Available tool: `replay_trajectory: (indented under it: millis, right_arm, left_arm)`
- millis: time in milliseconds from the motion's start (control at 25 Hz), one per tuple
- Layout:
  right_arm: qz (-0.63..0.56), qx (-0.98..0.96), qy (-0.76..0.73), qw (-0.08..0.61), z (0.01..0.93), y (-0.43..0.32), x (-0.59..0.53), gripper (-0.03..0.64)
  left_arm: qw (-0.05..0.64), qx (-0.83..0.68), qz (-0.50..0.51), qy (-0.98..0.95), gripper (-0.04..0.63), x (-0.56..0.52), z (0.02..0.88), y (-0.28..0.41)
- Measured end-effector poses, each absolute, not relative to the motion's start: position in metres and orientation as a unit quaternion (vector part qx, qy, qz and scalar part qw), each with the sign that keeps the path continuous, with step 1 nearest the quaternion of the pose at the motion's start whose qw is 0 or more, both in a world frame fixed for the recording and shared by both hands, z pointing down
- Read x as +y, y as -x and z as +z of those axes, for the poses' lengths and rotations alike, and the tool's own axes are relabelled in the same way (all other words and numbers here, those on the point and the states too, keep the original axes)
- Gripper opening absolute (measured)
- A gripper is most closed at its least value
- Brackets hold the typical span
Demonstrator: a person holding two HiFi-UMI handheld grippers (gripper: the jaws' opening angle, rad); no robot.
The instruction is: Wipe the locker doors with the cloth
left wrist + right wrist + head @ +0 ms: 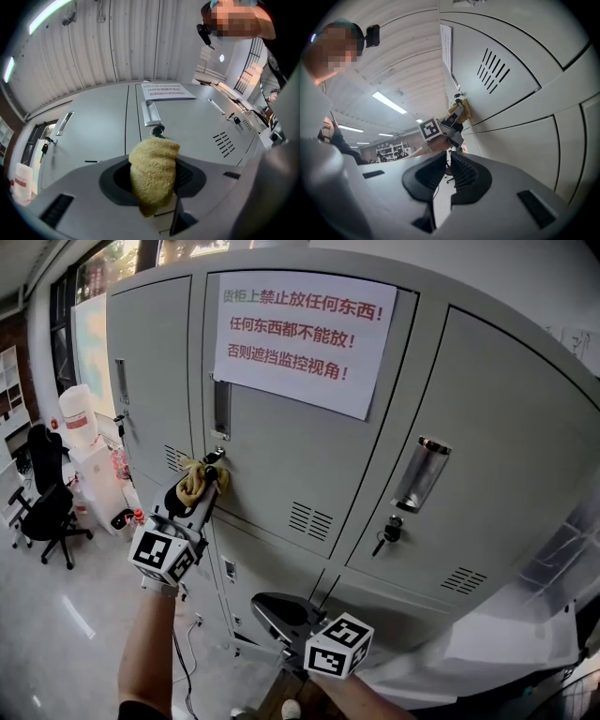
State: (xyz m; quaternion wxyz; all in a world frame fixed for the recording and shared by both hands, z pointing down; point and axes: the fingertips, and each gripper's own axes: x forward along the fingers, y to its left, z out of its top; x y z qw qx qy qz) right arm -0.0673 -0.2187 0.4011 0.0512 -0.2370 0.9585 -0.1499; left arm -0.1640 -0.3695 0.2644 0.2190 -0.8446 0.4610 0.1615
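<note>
Yellow cloth point(154, 164) is clamped in the left gripper point(201, 486) fingers, its bunched end against the middle door point(309, 474) by the lock point(158, 130), 7 o'clock of the notice point(302, 338). Right gripper point(448, 169) sits at 5 o'clock of the left, fingers together, empty. Step reads as wiping this door. Next: stroke toward 3 o'clock with firm pressure, clear of the lock.
</note>
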Motion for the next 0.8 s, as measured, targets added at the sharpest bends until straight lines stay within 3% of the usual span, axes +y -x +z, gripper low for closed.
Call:
replay_trajectory:
  millis: [440,800]
  right_arm:
    - [-0.156,0.955,0.246,0.051,0.407,0.059,-0.212,0.038]
    - [-0.158,0.952,0.256,0.052,0.408,0.050,-0.211,0.038]
  left_arm:
    - [0.214,0.453,0.133,0.855,0.150,-0.357,0.325,0.131]
    - [0.207,0.463,0.159,0.847,0.149,-0.343,0.315,0.112]
